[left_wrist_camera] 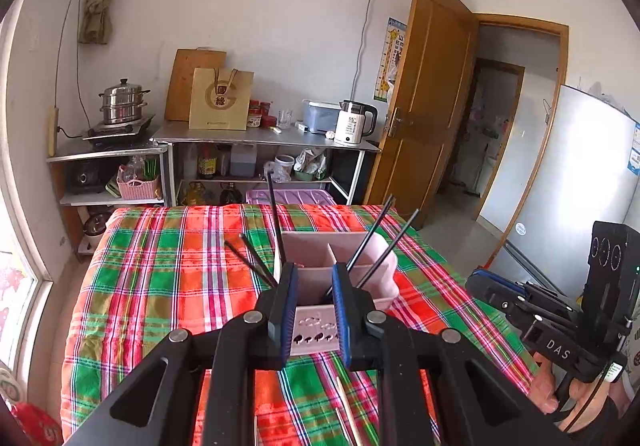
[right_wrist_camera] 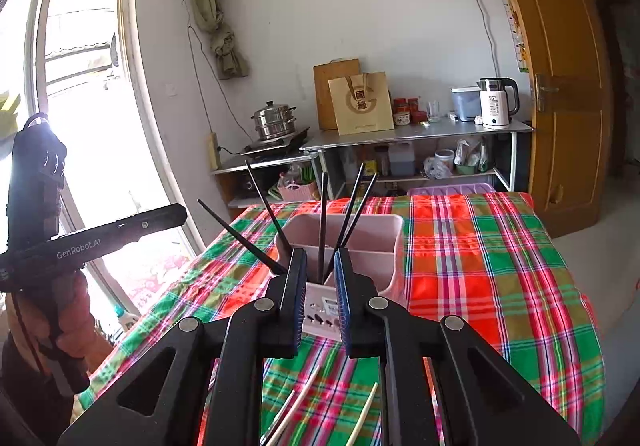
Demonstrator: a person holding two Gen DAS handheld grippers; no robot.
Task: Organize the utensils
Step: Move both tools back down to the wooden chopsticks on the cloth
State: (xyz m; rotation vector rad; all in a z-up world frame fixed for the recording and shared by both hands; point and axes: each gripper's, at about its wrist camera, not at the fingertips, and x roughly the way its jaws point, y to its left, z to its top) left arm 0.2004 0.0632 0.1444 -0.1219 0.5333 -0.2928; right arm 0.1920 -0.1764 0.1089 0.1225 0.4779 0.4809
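A pink divided utensil holder point(left_wrist_camera: 360, 258) point(right_wrist_camera: 372, 234) stands on the plaid tablecloth point(left_wrist_camera: 168, 286) point(right_wrist_camera: 480, 254). Several black chopsticks point(left_wrist_camera: 376, 238) point(right_wrist_camera: 322, 218) stick up out of it at angles. My left gripper point(left_wrist_camera: 314, 310) hovers open and empty just in front of the holder. My right gripper point(right_wrist_camera: 320, 302) is also open and empty, close in front of the holder. Pale chopsticks point(left_wrist_camera: 347, 406) point(right_wrist_camera: 364, 414) lie flat on the cloth below the grippers, partly hidden by the arms. The right gripper's body point(left_wrist_camera: 560, 310) shows at the right of the left wrist view.
A steel shelf counter point(left_wrist_camera: 264, 138) with a kettle point(left_wrist_camera: 354, 122), a paper bag point(left_wrist_camera: 220, 100) and a steamer pot point(left_wrist_camera: 122, 102) stands behind the table. A purple bin point(left_wrist_camera: 288, 196) sits at the table's far edge. A wooden door point(left_wrist_camera: 424, 94) and a fridge point(left_wrist_camera: 568, 182) are at the right, a window point(right_wrist_camera: 80, 86) at the left.
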